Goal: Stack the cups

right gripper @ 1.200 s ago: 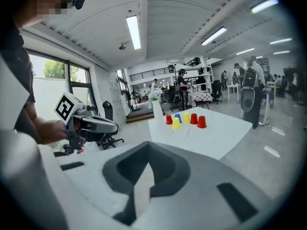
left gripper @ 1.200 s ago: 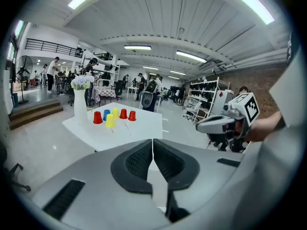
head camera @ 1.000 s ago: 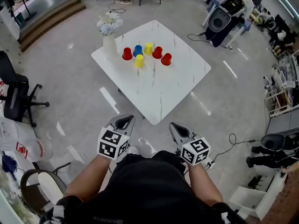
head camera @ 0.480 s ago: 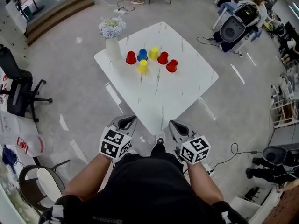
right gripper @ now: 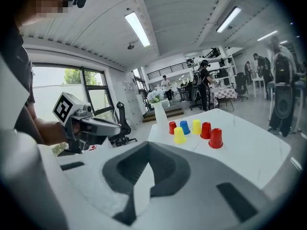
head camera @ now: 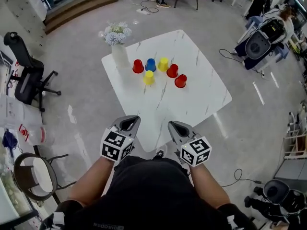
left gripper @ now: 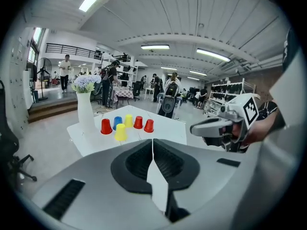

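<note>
Six upturned cups stand at the far side of the white marble table (head camera: 192, 104). A red cup (head camera: 138, 66), a blue cup (head camera: 150, 64), a yellow cup (head camera: 163, 63) and a second red cup (head camera: 172, 71) form a row. A third red cup (head camera: 181, 81) and another yellow cup (head camera: 148, 77) stand just nearer. My left gripper (head camera: 128, 123) and right gripper (head camera: 176, 127) hang side by side at the table's near corner, both shut with nothing in them, well short of the cups. The left gripper view shows the cups (left gripper: 120, 132) ahead over shut jaws, as does the right gripper view (right gripper: 179, 135).
A white vase of flowers (head camera: 119, 51) stands on the table's left corner beside the cups. A black office chair (head camera: 29, 75) and a round chair (head camera: 33, 176) are on the left floor. Grey equipment (head camera: 261, 44) sits at the right, steps (head camera: 81, 4) at the back.
The table and cups have come nearer and lower in the head view as the person walked toward them. Both grippers stay shut in front of the body.
</note>
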`<state>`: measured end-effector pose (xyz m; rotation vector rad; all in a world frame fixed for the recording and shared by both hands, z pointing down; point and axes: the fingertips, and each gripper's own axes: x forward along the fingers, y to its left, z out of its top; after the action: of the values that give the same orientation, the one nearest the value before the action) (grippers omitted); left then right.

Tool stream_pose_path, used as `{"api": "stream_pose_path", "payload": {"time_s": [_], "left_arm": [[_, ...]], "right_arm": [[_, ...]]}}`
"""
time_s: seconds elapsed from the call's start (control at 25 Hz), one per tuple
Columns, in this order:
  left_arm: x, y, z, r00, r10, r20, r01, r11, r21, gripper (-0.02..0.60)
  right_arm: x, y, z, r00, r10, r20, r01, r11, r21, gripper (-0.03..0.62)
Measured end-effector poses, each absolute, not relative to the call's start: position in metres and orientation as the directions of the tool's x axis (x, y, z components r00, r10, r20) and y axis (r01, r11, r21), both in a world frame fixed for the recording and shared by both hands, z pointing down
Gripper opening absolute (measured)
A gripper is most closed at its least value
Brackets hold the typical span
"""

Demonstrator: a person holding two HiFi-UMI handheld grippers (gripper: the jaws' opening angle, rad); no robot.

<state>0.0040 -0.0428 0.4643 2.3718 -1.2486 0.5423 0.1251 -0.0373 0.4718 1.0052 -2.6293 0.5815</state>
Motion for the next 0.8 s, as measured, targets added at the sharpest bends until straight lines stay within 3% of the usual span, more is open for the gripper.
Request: {"api": "stream_pose_path", "payload": {"time_s": [0.36,0.8], "left_arm": [[-0.007,-0.064,0.467,0.388,-0.747,0.54,-0.915,-0.382,0.129,0.009],[-0.043,-0.089,0.484,0.428,-0.692,0.582,-0.895,-0.415,0.164,0.009]], "right_arm": [[0.135,-0.085,0.492,-0.762,-0.528,0.375,-0.637,0.717,-0.283,0.002],[0.088,-0.149,0.513,-0.687,-0.559,0.464,-0.697,0.687,-0.206,0.003]]}}
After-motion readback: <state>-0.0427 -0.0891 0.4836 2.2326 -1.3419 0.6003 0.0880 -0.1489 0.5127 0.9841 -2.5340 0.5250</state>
